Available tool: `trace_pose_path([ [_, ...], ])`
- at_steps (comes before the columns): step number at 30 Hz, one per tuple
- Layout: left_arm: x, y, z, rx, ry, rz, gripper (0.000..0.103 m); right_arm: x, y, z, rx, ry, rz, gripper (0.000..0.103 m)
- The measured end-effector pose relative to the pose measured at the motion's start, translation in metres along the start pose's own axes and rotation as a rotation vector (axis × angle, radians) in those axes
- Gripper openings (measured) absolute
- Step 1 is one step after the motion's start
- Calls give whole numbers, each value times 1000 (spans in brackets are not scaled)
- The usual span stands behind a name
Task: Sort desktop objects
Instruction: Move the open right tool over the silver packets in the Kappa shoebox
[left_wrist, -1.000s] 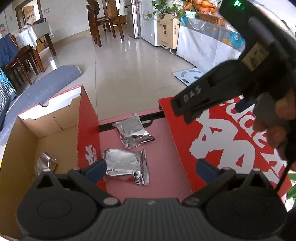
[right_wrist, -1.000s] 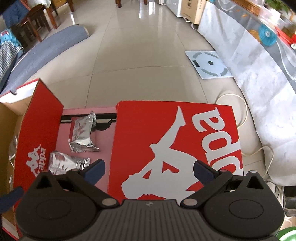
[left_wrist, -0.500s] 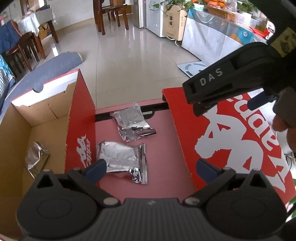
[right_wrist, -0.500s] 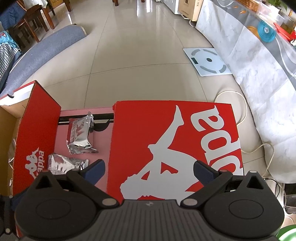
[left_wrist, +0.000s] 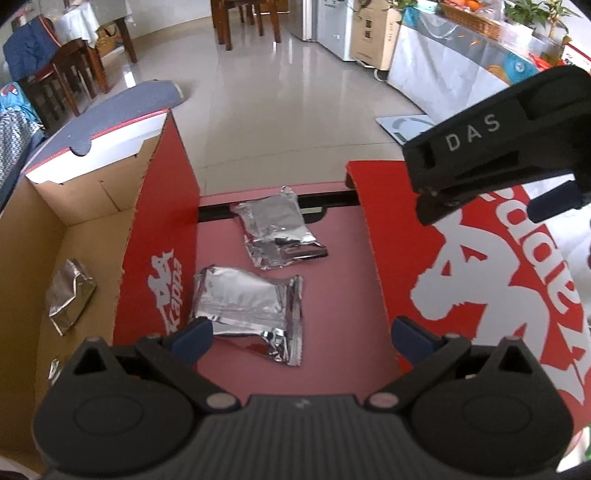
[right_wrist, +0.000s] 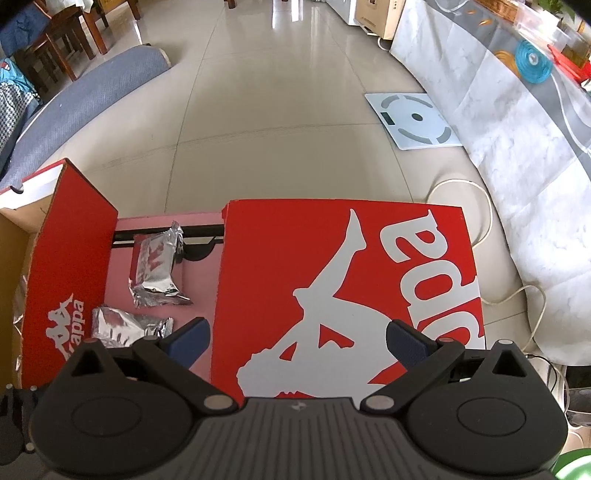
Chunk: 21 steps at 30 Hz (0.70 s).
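Note:
Two silver foil packets lie on the pink surface between the box parts: the near packet and the far packet. A third foil packet rests inside the open cardboard box. My left gripper is open, hovering just above the near packet. My right gripper is open and empty above the red box lid. The right gripper's body shows at the upper right of the left wrist view.
The box's red wall stands upright left of the packets. Beyond lies tiled floor with a bathroom scale, a white cable, a grey rolled mat, chairs and a cloth-covered table.
My left gripper has moved forward and lower toward the near packet. The right gripper has drifted up and right in the left view. Packets have not moved.

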<state>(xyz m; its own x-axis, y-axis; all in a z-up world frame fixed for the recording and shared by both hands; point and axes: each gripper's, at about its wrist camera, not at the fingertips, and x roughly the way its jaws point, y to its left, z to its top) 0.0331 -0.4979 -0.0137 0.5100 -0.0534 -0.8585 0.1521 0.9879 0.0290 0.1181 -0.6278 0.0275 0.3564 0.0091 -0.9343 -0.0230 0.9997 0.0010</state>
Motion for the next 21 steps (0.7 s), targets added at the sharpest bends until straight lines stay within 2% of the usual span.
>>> trace_pose_path([
  [4,2,-8,-4,31,-9,25,103,3,0,-2,-10,9,-18,102],
  [11,3,-8,-5,17,-51,-61,103,8,-2,-3,-9,18,-37,102],
  [17,14,7,-1,-97,-31,-79,103,11,-1,-1,-11,27,-50,102],
  [21,17,9,-4,-124,-30,-86,103,12,5,-1,-28,30,-49,102],
])
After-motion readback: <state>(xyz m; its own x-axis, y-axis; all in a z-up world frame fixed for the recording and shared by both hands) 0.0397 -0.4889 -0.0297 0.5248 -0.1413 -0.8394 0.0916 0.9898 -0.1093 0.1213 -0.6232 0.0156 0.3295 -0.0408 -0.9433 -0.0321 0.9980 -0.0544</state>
